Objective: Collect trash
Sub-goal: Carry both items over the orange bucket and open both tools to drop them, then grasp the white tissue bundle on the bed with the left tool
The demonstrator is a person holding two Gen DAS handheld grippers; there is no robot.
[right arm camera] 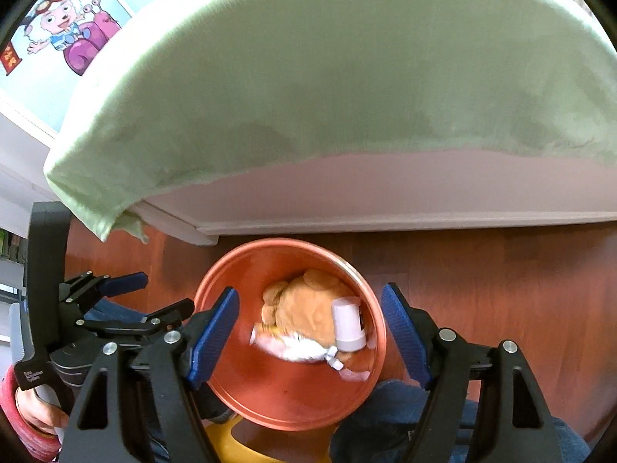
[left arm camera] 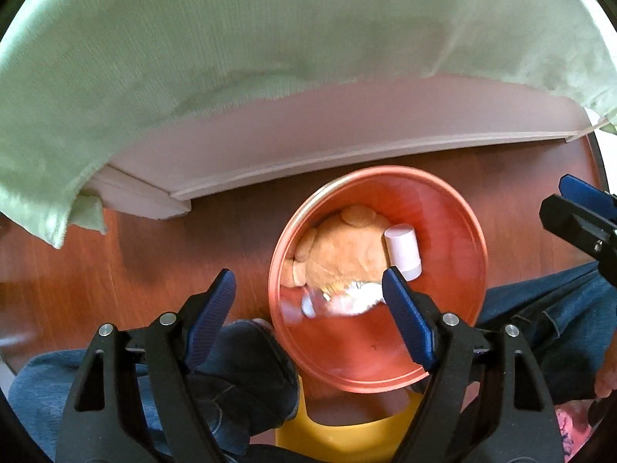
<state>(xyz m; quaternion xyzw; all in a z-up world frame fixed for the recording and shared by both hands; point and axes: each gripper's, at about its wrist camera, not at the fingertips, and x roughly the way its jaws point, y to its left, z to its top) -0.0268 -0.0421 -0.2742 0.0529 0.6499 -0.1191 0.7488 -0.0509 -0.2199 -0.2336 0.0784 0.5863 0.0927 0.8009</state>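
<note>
An orange bin (left arm camera: 455, 254) stands on the wooden floor, also in the right wrist view (right arm camera: 293, 397). Inside lie a tan plush toy (left arm camera: 343, 247), a pale pink cup (left arm camera: 403, 249) and a blurred clear plastic bottle (left arm camera: 335, 301); the same plush (right arm camera: 304, 308), cup (right arm camera: 347, 324) and bottle (right arm camera: 297, 347) show in the right wrist view. My left gripper (left arm camera: 308, 301) is open and empty above the bin's near-left rim. My right gripper (right arm camera: 310, 320) is open and empty, straddling the bin from above. The left gripper also shows at the left of the right wrist view (right arm camera: 162, 297).
A bed with a light green sheet (left arm camera: 270, 38) and a white frame (left arm camera: 347, 131) fills the far side. The person's jeans-clad legs (left arm camera: 239, 370) flank the bin. A yellow object (left arm camera: 347, 440) sits below the bin. A cartoon poster (right arm camera: 65, 27) hangs at far left.
</note>
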